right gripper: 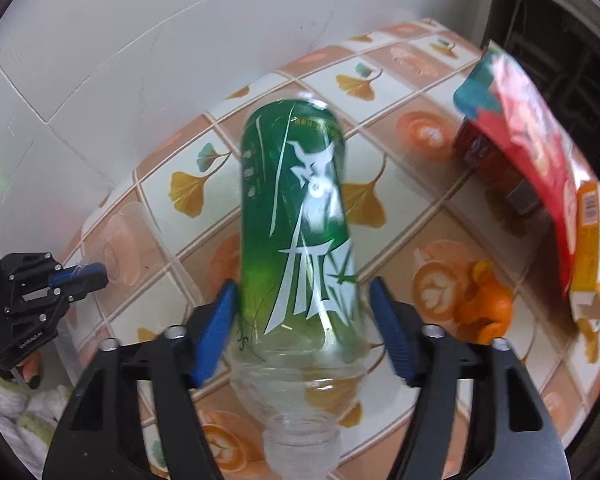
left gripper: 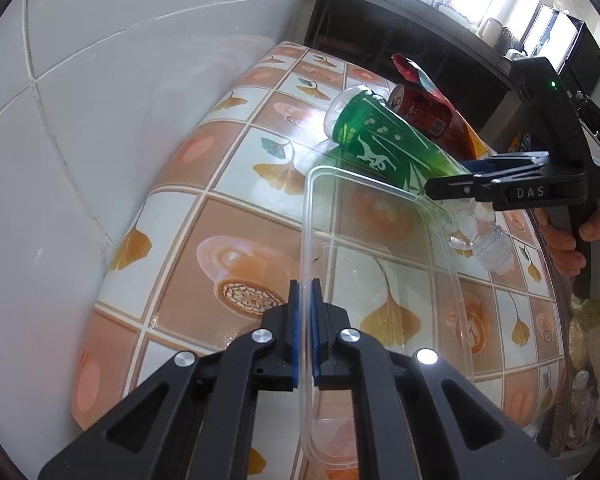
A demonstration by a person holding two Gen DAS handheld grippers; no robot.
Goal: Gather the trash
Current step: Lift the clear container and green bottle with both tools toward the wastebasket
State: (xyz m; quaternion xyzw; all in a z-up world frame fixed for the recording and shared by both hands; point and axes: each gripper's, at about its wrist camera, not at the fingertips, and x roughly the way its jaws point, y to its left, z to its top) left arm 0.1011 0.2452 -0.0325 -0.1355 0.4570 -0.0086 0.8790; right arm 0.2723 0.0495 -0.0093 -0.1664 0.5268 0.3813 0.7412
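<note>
At the left, the left gripper (left gripper: pixel 305 292) was clamped on the near wall of the clear plastic container (left gripper: pixel 432 216) resting on the tiled table (left gripper: pixel 236 216). To its right, the green-labelled bottle (right gripper: pixel 296 216) lay on its side, neck pointing near, long axis running away between the right gripper (right gripper: pixel 304 316) pads. The left pad touched the label, the right stood just clear: jaws open, straddling it, and clearly the nearer tool.
</note>
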